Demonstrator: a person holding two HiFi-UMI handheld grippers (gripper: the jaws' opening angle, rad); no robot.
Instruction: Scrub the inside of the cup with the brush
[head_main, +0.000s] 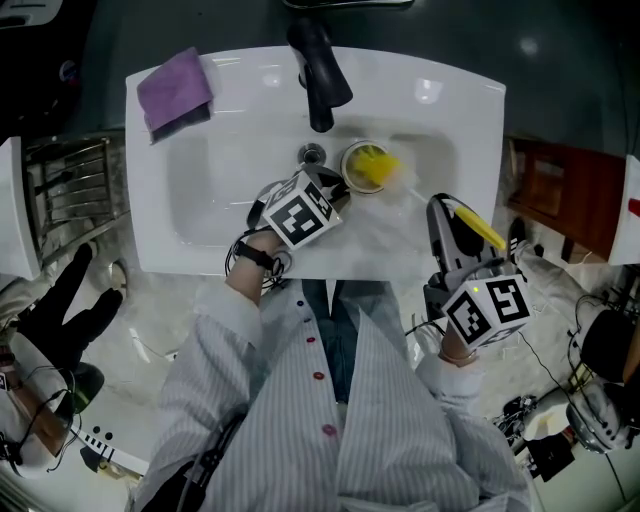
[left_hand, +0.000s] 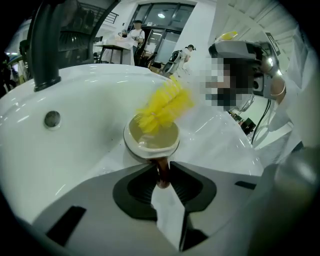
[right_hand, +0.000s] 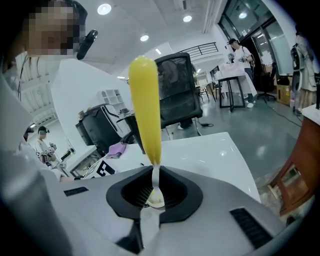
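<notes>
Cup sits in the basin of the white sink, just in front of the black faucet and slightly to the person's right of it. Drain lies between faucet spout and cup, close beside the cup. Cup interior is tan, the rim pale, with the mouth open toward the head camera.

Left gripper reaches in from the near side of the faucet. Its fingers are closed on the cup's brown handle, which stands pinched between the two dark pads in the left gripper view.

Brush: the yellow bristle head rests in the cup mouth. The lower bristles are inside the rim; the rest angles up and out, away from the faucet toward the person's right. A thin pale stem runs from the head to a smooth yellow handle.

Right gripper is farther to the right of the faucet, near the sink's front edge. Its fingers are clamped on the pale stem where it meets the yellow handle, and the handle stands out past the fingertips.

Purple cloth lies on the sink's back corner, well to the left of the faucet and apart from the cup and both grippers.
</notes>
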